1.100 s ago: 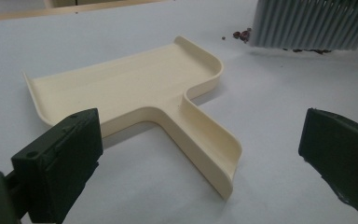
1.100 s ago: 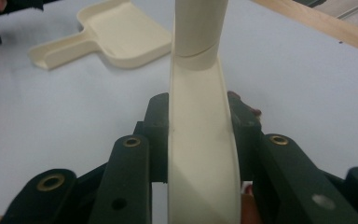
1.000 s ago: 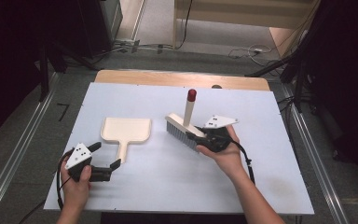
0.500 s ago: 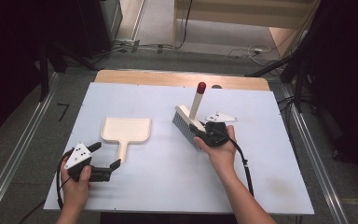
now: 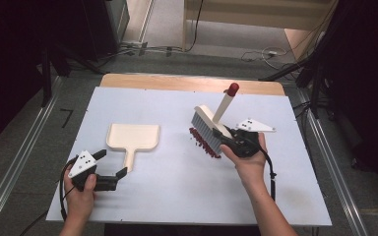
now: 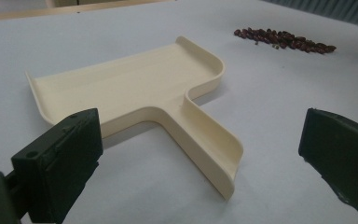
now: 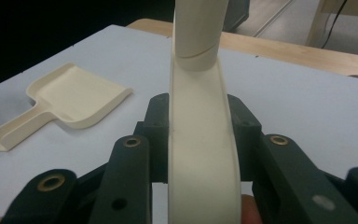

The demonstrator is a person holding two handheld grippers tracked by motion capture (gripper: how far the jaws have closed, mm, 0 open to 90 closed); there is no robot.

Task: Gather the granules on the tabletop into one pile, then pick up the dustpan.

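A cream brush (image 5: 207, 124) with a red-tipped handle is held at the right of centre in the high view; the right gripper (image 5: 231, 139) is clamped on the brush back, and in the right gripper view the jaws are seen pressed against both sides of the cream body (image 7: 200, 140); the brush is carried tilted, bristles turned down and to the left, handle rising to the upper right. A short line of dark red beans (image 5: 204, 142) is laid on the white table (image 5: 177, 196) just below the bristles, and its long axis is run from upper left to lower right in that view; whether the bristles touch the beans cannot be told. A cream dustpan (image 5: 133, 140) is set flat left of centre, well apart from the beans, with its open mouth toward the top of the frame and its handle pointed down toward the left gripper (image 5: 110, 169). That gripper is held wide open and empty near the lower left; in the left gripper view the dustpan handle (image 6: 205, 144) is framed between the jaws but not touched. The coming move is judged to turn on this: the beans lie to the right of the pan, so a sweep leftward is needed, while the pan handle, lengthwise toward the nearer left hand, is ready to be grasped.
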